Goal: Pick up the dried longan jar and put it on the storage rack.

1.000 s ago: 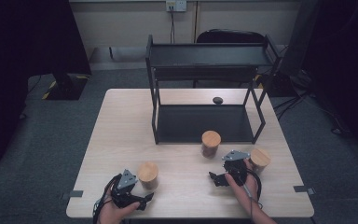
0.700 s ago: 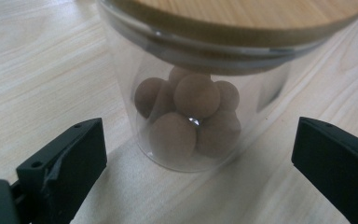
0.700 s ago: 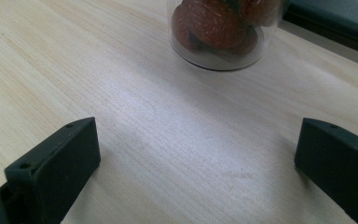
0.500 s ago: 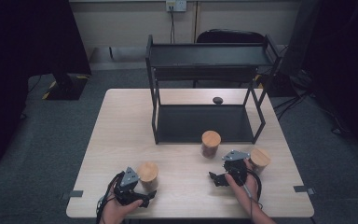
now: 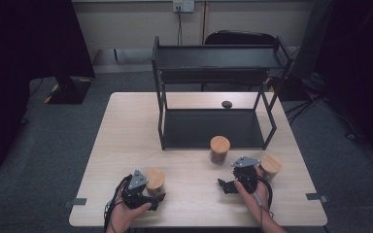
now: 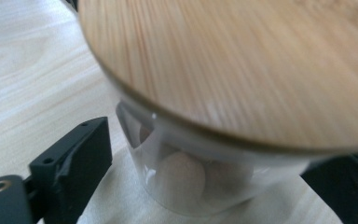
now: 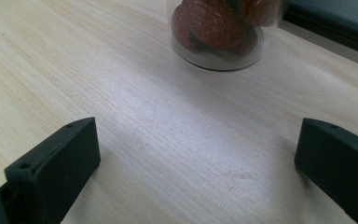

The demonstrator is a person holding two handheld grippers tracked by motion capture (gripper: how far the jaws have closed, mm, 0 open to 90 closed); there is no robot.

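Jar with a wood lid sits right between the jaws of the left claw. It is see-through and has pale round things inside. The jaws have just been closing in on it. One jaw is just beside the glass on one side, with a thin gap that shows; the other jaw is at the far side of the glass, and I cannot tell if it touches. The jar stands upright on the table, close to the near edge.

Over on the other side, the right claw rests low on the table with its jaws wide and only bare wood between them. A little way past its tips stands a second jar, with dark red-brown things inside. A third jar stands just beside this claw, on its outer side, near the hand.

Farther off is a black rack with two shelves. A small dark knob lies on the table behind it.
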